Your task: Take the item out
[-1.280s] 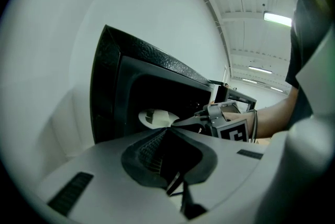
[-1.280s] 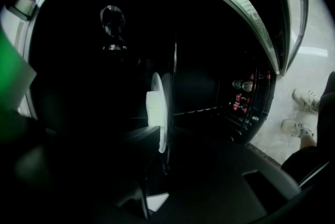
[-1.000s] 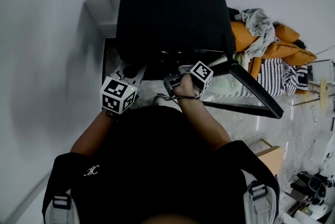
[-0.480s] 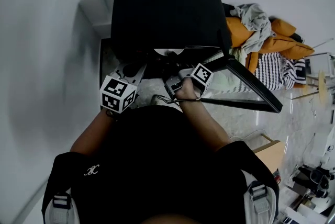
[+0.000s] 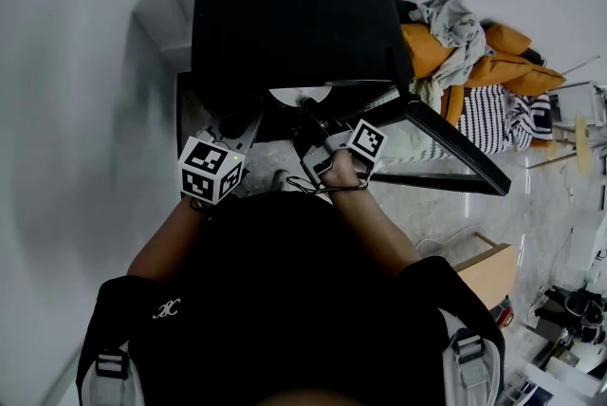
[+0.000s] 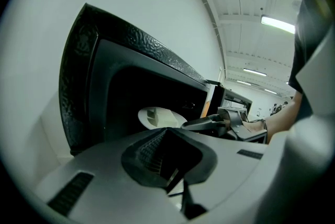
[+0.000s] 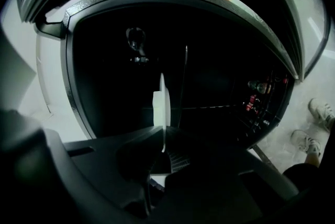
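At the mouth of the black oven (image 5: pixel 285 15), whose door (image 5: pixel 446 153) hangs open to your right, your right tongs (image 7: pixel 163 144) are clamped on the near rim of a white plate (image 7: pixel 161 108). In the right gripper view the plate shows edge-on, its rim caught between the two jaws. It sits just inside the dark cavity, partly over the threshold, and a small pale piece (image 6: pixel 152 113) rests on it.

Your left tongs (image 6: pixel 167 157) are pressed together with nothing between them. They hover just left of the opening, apart from the plate.

By my reading you are at the withdrawal step: the grip is made and the plate has yet to clear the oven.

The next move calls for a straight, level pull toward you, with the plate kept flat so the piece does not slide off. A one-sided hold on the rim may let the far edge droop. You may want to open the left tongs and bring them to the opposite rim for support. Mind the door edge as you draw back.
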